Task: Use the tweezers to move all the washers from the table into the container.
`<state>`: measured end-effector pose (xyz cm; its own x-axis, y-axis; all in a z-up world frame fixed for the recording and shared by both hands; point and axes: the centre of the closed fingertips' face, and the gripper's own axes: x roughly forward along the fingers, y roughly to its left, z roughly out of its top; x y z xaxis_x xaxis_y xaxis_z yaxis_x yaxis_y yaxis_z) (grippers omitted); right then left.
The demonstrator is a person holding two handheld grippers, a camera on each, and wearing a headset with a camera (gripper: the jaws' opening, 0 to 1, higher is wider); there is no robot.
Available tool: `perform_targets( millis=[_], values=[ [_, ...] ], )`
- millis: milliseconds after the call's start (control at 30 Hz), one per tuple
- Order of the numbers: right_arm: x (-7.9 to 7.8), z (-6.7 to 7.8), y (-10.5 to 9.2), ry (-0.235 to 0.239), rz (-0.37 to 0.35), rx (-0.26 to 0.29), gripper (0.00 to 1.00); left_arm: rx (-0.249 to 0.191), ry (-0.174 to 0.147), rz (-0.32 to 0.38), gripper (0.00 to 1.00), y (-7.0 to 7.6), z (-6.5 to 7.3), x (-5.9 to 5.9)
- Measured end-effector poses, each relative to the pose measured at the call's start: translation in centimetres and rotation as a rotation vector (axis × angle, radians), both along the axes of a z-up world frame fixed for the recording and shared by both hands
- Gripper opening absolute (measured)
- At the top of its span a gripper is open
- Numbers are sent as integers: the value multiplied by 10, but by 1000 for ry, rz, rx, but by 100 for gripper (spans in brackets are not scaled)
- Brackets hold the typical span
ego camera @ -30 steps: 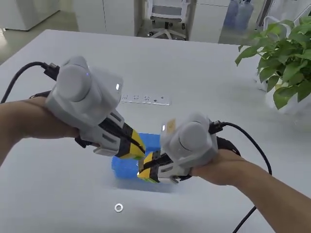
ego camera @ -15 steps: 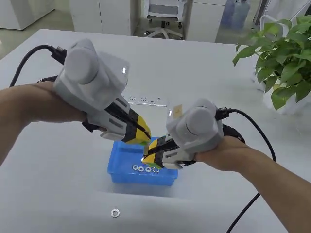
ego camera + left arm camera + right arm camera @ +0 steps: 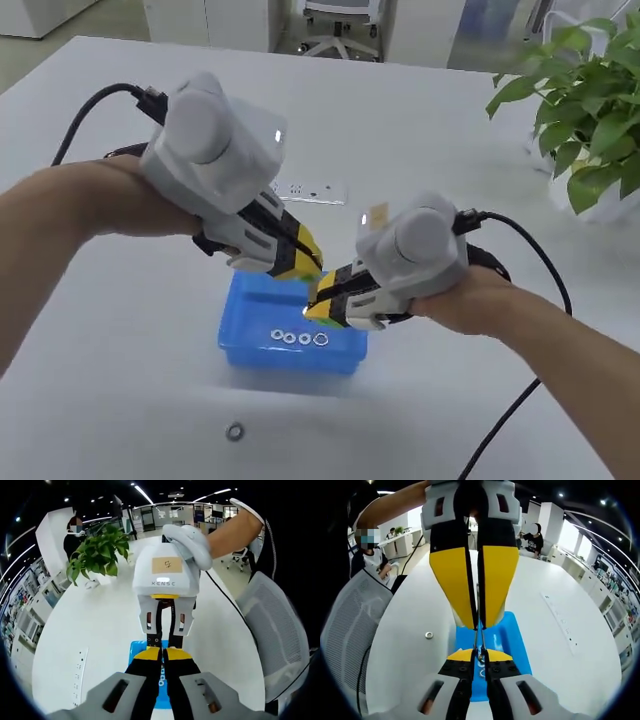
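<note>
Tweezers: a thin metal strip (image 3: 479,637) runs between the tips of the 2 grippers, directly above the container; the right gripper view shows it.
Left gripper (image 3: 305,268): yellow pads clenched on the upper end of the tweezers, with only a hairline gap between them.
Right gripper (image 3: 318,305): jaws drawn together on the lower end of the tweezers, tip to tip with the left gripper.
Container (image 3: 240,345): a blue tray on the white table, just below both sets of tips.
Washers in container (image 3: 297,338): 4 lie in a row on the tray floor, just beside the right gripper's tips.
Loose washer (image 3: 234,432): 1 lies on the table, on the near side of the container and apart from both grippers.
Right gripper view: shows the tweezers, the loose washer (image 3: 429,635) to one side of the tray, and the left gripper's pads head-on.
Left gripper view: shows the right gripper's front (image 3: 162,642) and a strip of blue tray, but I cannot make out the tweezers there.
Head view: shows the row of 4, which the gripper views do not show clearly.
</note>
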<state>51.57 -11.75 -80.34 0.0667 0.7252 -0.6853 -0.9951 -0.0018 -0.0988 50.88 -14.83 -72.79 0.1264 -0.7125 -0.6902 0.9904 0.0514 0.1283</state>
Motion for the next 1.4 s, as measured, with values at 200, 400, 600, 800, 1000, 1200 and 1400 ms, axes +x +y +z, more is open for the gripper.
perform_targets(
  millis=[200,400,600,800,1000,1200,1400],
  values=[
    [10,-11,0,9,1,-5,9,5,-1,4,5,0,-11,11],
    [15,-22,0,23,4,-11,9,0,10,18,5,1,-23,17],
    [18,-34,-1,29,13,-29,9,-2,22,25,5,0,-33,20],
    [22,-42,-2,33,13,-32,9,-4,26,30,5,-1,-40,24],
    [23,-50,-3,38,12,-39,9,2,28,32,5,-2,-49,25],
    [22,-54,-2,39,16,-45,10,4,34,33,5,-1,-53,25],
    [22,-58,-2,32,18,-53,10,14,31,30,5,-1,-57,25]
  ],
)
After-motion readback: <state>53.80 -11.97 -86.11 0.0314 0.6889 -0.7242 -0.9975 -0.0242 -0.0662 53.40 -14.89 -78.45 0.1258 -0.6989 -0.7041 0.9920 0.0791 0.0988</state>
